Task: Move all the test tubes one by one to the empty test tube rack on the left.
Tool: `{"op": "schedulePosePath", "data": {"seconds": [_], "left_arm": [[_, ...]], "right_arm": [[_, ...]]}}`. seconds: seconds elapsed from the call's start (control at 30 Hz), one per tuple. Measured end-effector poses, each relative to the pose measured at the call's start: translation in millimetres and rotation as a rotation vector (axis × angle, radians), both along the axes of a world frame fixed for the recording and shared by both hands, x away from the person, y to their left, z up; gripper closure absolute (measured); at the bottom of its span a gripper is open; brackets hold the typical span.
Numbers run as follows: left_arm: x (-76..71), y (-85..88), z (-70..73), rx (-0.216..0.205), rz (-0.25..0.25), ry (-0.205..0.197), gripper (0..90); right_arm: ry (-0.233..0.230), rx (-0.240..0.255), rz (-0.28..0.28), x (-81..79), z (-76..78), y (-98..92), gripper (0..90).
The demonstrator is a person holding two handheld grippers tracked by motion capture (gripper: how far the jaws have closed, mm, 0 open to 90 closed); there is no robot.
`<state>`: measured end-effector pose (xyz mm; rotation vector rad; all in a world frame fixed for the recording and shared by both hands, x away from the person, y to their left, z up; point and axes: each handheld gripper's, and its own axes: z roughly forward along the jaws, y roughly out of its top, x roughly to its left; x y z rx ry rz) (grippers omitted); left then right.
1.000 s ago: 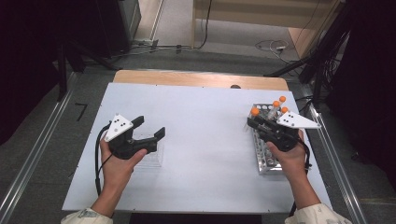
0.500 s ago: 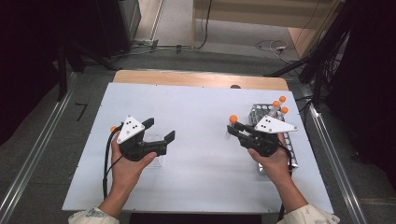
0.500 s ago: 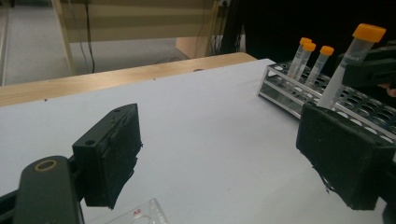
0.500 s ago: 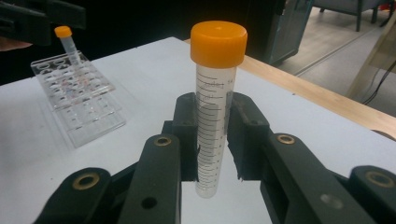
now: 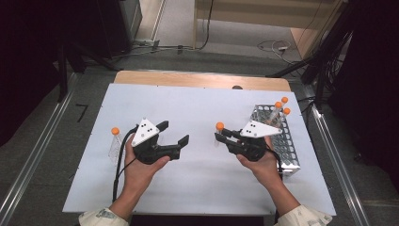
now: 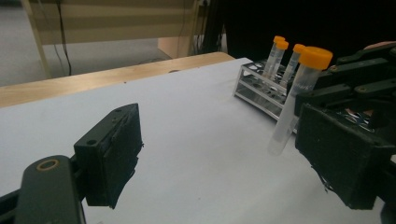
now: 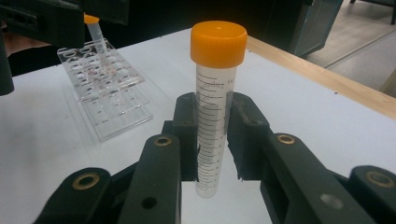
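In the high view the right gripper (image 5: 220, 136) hides most of the held tube (image 5: 219, 128); just its orange cap shows. The clear plastic rack (image 5: 114, 148) at left is faint against the white tabletop (image 5: 197, 103), hard to outline, w/ one orange-capped tube (image 5: 115, 132) standing in it. The metal rack's (image 5: 284, 146) near end sits behind the right hand (image 5: 259, 162).

Vs. half a sec earlier: right gripper has shifted left toward centre, away from the metal rack; left gripper (image 5: 175, 134) has also come inward, off the clear rack.

Right fingers (image 7: 187, 135) are clamped on the tube, held upright above the tabletop: clear ribbed cylinder w/ printed graduations, smooth orange screw cap. Left fingers (image 6: 114, 151) stand wide apart, nothing between them; pads look matte black, scuffed. Metal rack is a perforated grid, three capped tubes (image 5: 281, 106) at its far end.
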<state>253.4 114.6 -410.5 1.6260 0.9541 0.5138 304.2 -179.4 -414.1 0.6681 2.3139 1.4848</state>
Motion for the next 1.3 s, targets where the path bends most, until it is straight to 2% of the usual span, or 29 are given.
{"op": "schedulePosePath", "data": {"seconds": [0.33,0.47,0.77,0.97,1.1,1.3], "left_arm": [[-0.7,-17.4,1.0,-0.004,-0.041,-0.017,18.2],[-0.9,-21.5,2.0,-0.018,-0.06,-0.019,21.4],[-0.9,-31.8,-1.1,-0.019,-0.109,-0.022,29.5],[-1.1,-32.9,-2.3,-0.002,-0.122,-0.025,40.3],[-1.7,-32.6,-3.4,0.01,-0.127,-0.031,53.0],[-1.1,-31.1,-4.8,0.012,-0.124,-0.028,65.7]], "right_arm": [[0.014,-0.024,0.041,-3.7,-8.7,16.6,72.0],[0.019,-0.032,0.054,-4.0,-11.1,21.0,72.0],[0.048,-0.023,0.104,-6.6,-16.3,38.8,72.0],[0.059,-0.008,0.152,-10.2,-16.7,53.9,72.0],[0.06,-0.011,0.161,-10.5,-18.0,58.8,72.1],[0.065,-0.011,0.165,-11.2,-18.5,61.1,72.1]]}}
